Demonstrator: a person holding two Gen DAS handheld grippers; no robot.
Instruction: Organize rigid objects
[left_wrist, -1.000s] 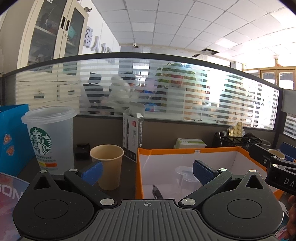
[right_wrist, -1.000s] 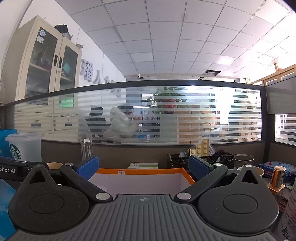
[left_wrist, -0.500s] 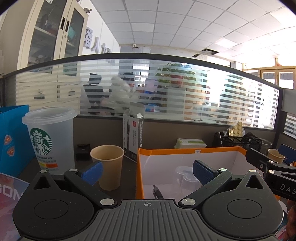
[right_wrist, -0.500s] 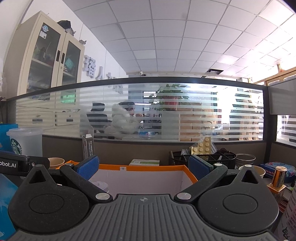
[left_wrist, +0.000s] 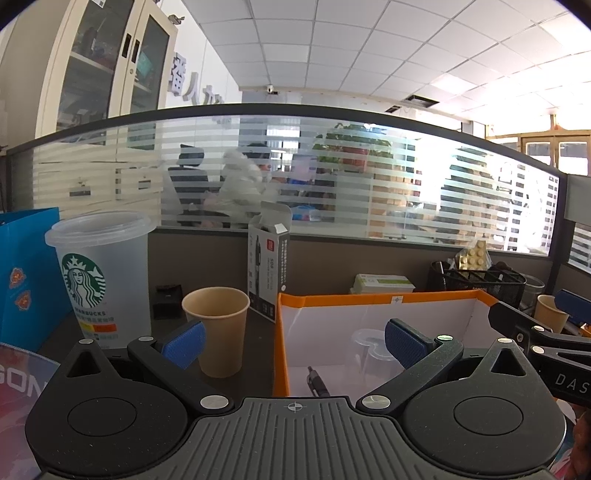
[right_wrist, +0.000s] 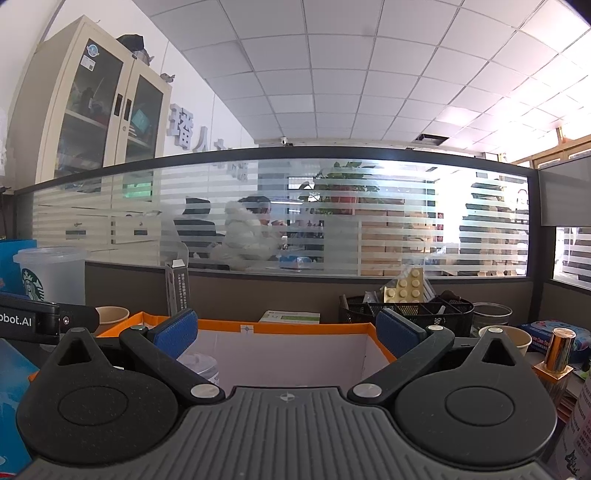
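An orange-rimmed white box (left_wrist: 380, 298) (right_wrist: 280, 326) stands on the desk ahead of both grippers. Inside it lie clear plastic lidded containers (left_wrist: 369, 349) (right_wrist: 201, 363) and a dark pen (left_wrist: 317, 384). My left gripper (left_wrist: 293, 341) is open and holds nothing; it hovers near the box's left wall. A brown paper cup (left_wrist: 219, 328) stands just left of the box, behind the left fingertip. My right gripper (right_wrist: 286, 334) is open and holds nothing, above the box's near side. It also shows at the right edge of the left wrist view.
A tall Starbucks cup (left_wrist: 98, 277), a blue bag (left_wrist: 22, 273) and an upright product carton (left_wrist: 267, 266) stand to the left. A black mesh organiser (right_wrist: 406, 314), paper cups (right_wrist: 504, 339), a gold-capped bottle (right_wrist: 559, 349) and a green-white box (right_wrist: 290, 316) sit right and behind. A glass partition backs the desk.
The right gripper has risen and drifted left over the box, showing more of its inside. The left gripper has barely moved. Both stay open.
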